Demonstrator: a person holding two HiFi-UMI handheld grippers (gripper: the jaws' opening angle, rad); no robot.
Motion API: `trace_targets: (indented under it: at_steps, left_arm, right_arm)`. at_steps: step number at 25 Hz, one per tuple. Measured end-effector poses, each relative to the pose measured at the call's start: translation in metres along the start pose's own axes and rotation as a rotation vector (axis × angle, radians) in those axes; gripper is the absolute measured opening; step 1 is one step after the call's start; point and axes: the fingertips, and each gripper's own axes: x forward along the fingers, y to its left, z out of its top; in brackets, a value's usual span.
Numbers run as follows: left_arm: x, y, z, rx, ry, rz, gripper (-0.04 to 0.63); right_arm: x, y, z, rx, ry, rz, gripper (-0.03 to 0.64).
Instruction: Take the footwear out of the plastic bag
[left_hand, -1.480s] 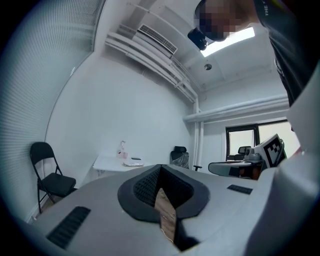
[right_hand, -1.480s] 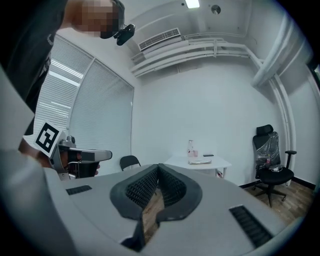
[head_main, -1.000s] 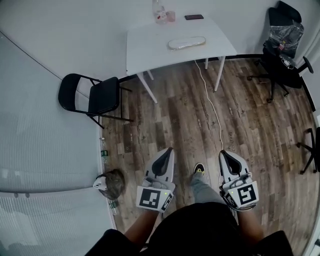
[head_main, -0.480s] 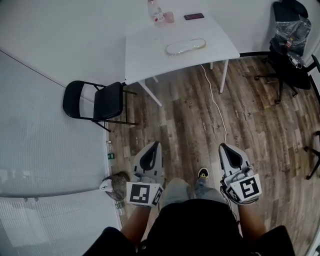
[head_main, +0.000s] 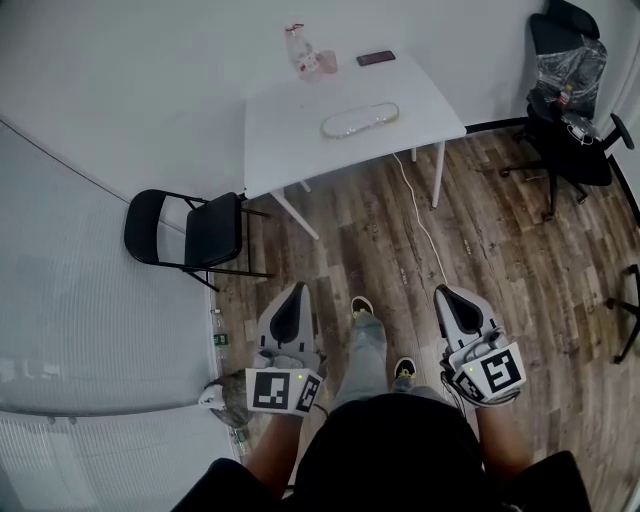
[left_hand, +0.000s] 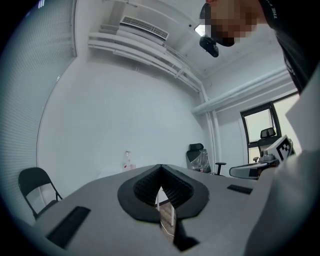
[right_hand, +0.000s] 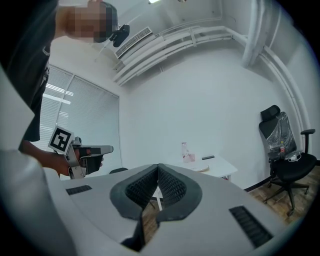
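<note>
- Our left gripper (head_main: 294, 292) and right gripper (head_main: 446, 294) point level, fingers pressed together, holding nothing.
- The bagged shoe (head_main: 360, 121) lies mid-tabletop (head_main: 285, 135), clear of every edge.
- Open floor (head_main: 480, 240) stretches between us and it; a chair (head_main: 190, 228) stands left.

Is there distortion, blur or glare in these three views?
Head view: sharp, evenly lit, walls and floor bow around the table. Left gripper view: strong fisheye, dark corners, bright window. Right gripper view: same fisheye and dark corners, bright blinds.
</note>
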Motion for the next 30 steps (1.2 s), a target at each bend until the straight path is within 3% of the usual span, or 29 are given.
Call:
trace_targets:
  at_steps: [9,18,30]
  left_arm:
    - [0.068,0.026,-0.011,-0.064,-0.005,-0.058,0.014]
    - [0.156,0.089,-0.015,-0.108,0.020,-0.078,0.014]
    - [0.236,0.185,-0.012,-0.123,0.013,-0.096,0.014]
  right_arm:
    - [0.069,-0.016,0.009,-0.078,0.026,0.013,0.017]
    - [0.175,-0.051,0.017,-0.086,0.064,-0.007,0.017]
    - [0.297,-0.062,0.023,-0.132,0.088,-0.014,0.017]
